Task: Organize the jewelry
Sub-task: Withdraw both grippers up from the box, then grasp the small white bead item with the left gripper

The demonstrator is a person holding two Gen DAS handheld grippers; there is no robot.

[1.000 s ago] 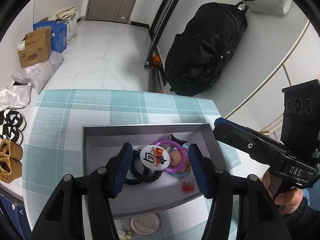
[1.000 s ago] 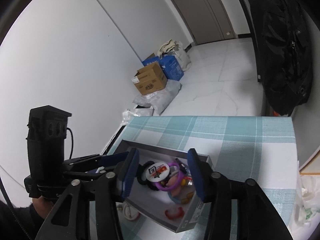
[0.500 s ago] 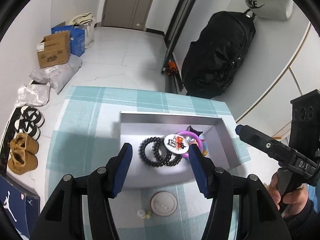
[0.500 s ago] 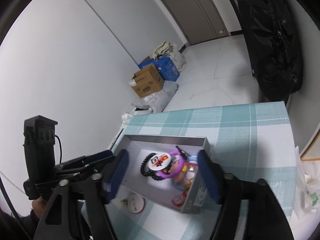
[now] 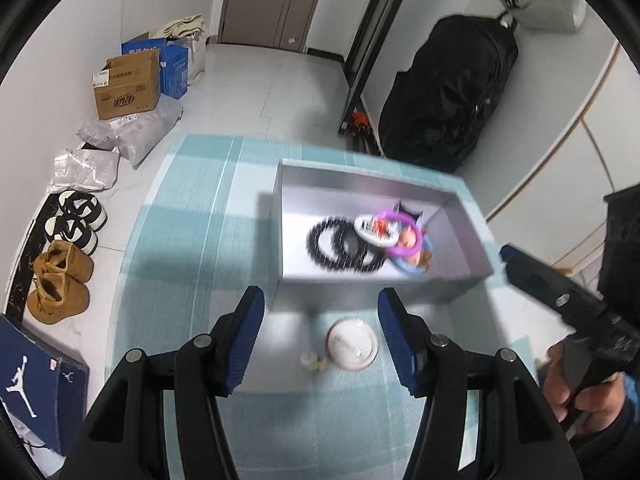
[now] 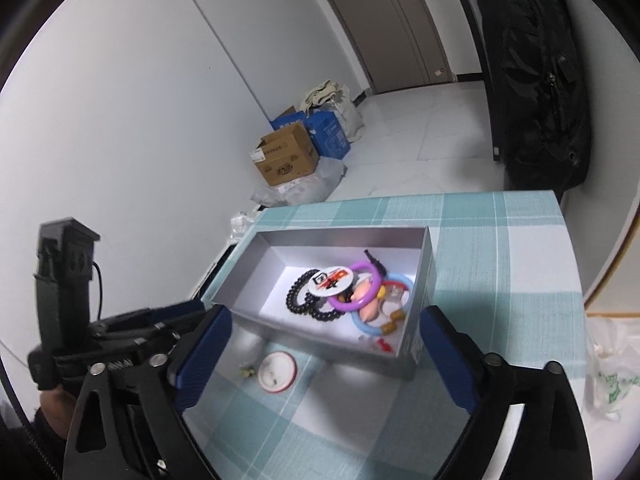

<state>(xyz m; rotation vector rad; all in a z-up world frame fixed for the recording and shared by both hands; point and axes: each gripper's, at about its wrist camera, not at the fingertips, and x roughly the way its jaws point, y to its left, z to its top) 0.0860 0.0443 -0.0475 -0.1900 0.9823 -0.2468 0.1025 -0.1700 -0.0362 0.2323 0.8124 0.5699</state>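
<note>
A grey open box [image 5: 444, 292] [image 6: 332, 236] stands on the teal checked tablecloth. Inside lie two black bead bracelets [image 5: 340, 246] [image 6: 298, 300], a round white badge [image 5: 376, 230] [image 6: 330, 280], a purple ring [image 5: 412, 236] [image 6: 360, 300], a light blue ring [image 6: 372, 326] and small trinkets. In front of the box lie a round white disc with a red rim [image 5: 352, 346] [image 6: 277, 372] and a tiny yellowish piece [image 5: 314, 362] [image 6: 248, 372]. My left gripper [image 5: 322, 344] is open and empty, above the disc. My right gripper [image 6: 320, 364] is open and empty, spanning the box's near corner.
The table edge drops to a white floor with cardboard boxes [image 5: 128, 84], plastic bags and shoes [image 5: 60, 280] at the left. A black backpack [image 5: 448, 92] leans on the wall behind. A plastic bag [image 6: 612, 372] lies at the table's right.
Both grippers have pulled back and up from the box. The left one now hovers over the disc in front of the box. The right gripper's jaws have opened wider.
</note>
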